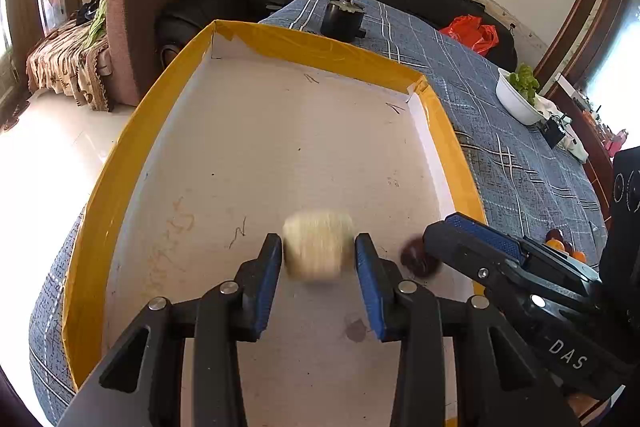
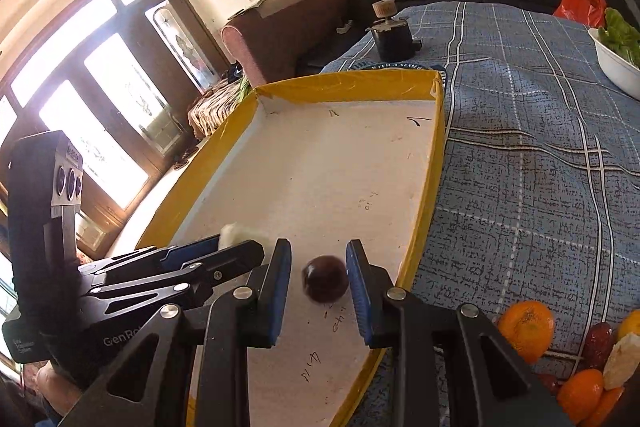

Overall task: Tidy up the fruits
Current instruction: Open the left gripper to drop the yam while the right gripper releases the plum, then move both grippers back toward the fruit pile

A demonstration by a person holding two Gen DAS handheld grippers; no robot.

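Observation:
A white tray with a yellow rim (image 1: 120, 163) lies on the blue checked cloth; it also shows in the right wrist view (image 2: 436, 163). My left gripper (image 1: 319, 251) is open over the tray, with a pale, blurred fruit piece (image 1: 318, 251) between its fingertips. My right gripper (image 2: 319, 269) is open, with a dark round fruit (image 2: 325, 279) between its fingers, apart from the left pad. The dark fruit (image 1: 418, 259) and the right gripper's fingers (image 1: 480, 239) show in the left wrist view. More fruits, oranges (image 2: 526, 329) and dark red ones (image 2: 598, 345), lie on the cloth to the right.
A black device with a wooden knob (image 1: 345, 15) stands behind the tray. A white bowl of green leaves (image 1: 518, 95) and a red bag (image 1: 474, 33) are at the far right. Sofas stand beyond the table, and a bright floor lies to the left.

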